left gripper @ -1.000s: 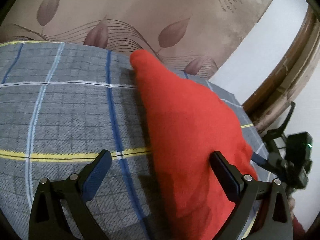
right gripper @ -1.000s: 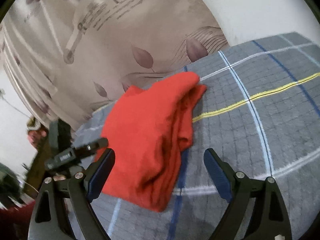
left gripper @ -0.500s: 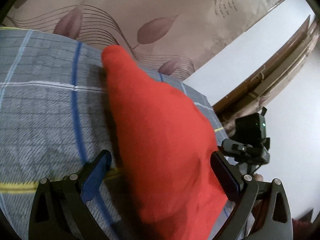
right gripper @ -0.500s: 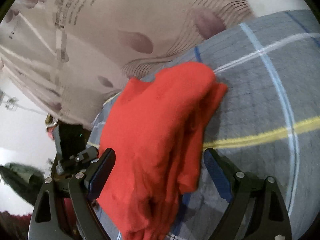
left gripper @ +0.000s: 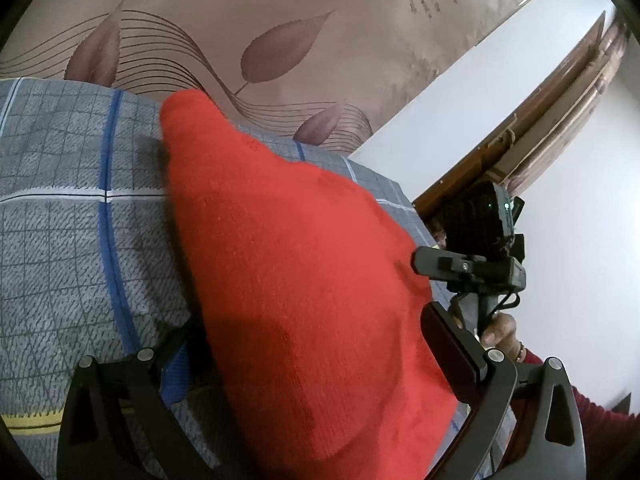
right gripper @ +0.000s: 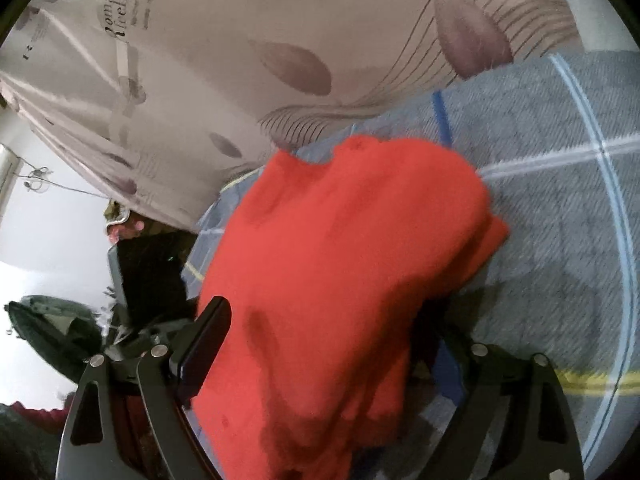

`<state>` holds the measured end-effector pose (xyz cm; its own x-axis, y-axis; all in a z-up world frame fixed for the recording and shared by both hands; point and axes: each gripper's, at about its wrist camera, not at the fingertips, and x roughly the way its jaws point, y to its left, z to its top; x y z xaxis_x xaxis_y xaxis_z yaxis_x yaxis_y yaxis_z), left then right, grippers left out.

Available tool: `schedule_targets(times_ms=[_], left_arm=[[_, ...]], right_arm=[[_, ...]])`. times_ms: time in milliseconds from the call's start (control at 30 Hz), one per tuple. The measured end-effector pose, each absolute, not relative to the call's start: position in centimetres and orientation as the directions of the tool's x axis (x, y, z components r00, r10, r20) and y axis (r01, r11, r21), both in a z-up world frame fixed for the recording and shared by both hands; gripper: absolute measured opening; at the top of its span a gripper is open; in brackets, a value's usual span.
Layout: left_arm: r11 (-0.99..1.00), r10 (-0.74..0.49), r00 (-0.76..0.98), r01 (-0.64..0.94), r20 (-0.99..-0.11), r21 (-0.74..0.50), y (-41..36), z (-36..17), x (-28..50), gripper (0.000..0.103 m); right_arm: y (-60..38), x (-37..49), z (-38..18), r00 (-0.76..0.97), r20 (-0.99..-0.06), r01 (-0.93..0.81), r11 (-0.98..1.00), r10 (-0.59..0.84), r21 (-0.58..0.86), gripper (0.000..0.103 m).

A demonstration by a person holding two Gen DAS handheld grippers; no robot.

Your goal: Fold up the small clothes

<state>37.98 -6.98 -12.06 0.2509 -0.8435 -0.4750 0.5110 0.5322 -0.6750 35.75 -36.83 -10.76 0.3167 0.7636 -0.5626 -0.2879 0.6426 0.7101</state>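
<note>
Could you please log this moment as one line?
left gripper: open, straddling red garment | right gripper: open, straddling it | bedcover: plaid

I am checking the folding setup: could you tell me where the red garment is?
The red garment lies on the grey checked blanket, near its edge by the leaf-patterned curtain, between both grippers' open fingers.

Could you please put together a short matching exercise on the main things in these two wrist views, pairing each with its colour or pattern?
Things:
1. garment
2. bedcover
3. curtain
4. sleeve

Colours or patterns:
A. beige with purple leaves and thin curved lines
B. dark maroon
C. plain bright red
D. grey check with blue, white and yellow lines

Pairs: 1-C, 2-D, 3-A, 4-B
</note>
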Motion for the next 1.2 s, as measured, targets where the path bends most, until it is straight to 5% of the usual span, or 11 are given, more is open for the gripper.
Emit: schedule_targets(times_ms=[300,1067,1133,1200], left_arm=[[0.548,-0.83,0.239,0.521,-0.505,-0.655,-7.2,-12.2,37.8,0.099],[0.61,-0.784,0.281,0.518,-0.554,-0.599,-8.3,-12.2,37.5,0.098],[0.612,-0.782,0.285,0.514,-0.554,-0.601,-8.4,-12.2,37.7,0.096],[0.625,-0.774,0.296,0.497,-0.56,-0.602,-8.2,-12.4,37.8,0.08]], right_arm=[[-34.6,34.5,-10.5,0.205,-0.548,-0.389,0.581,0.811,0.715,0.085],[-34.6,34.7,-10.9,0.261,-0.597,-0.36,0.65,0.759,0.669,0.08],[-34.5,34.7,-10.9,0.261,-0.6,-0.364,0.653,0.756,0.665,0.079],[-34.5,34.6,-10.9,0.264,-0.606,-0.362,0.659,0.751,0.659,0.073]])
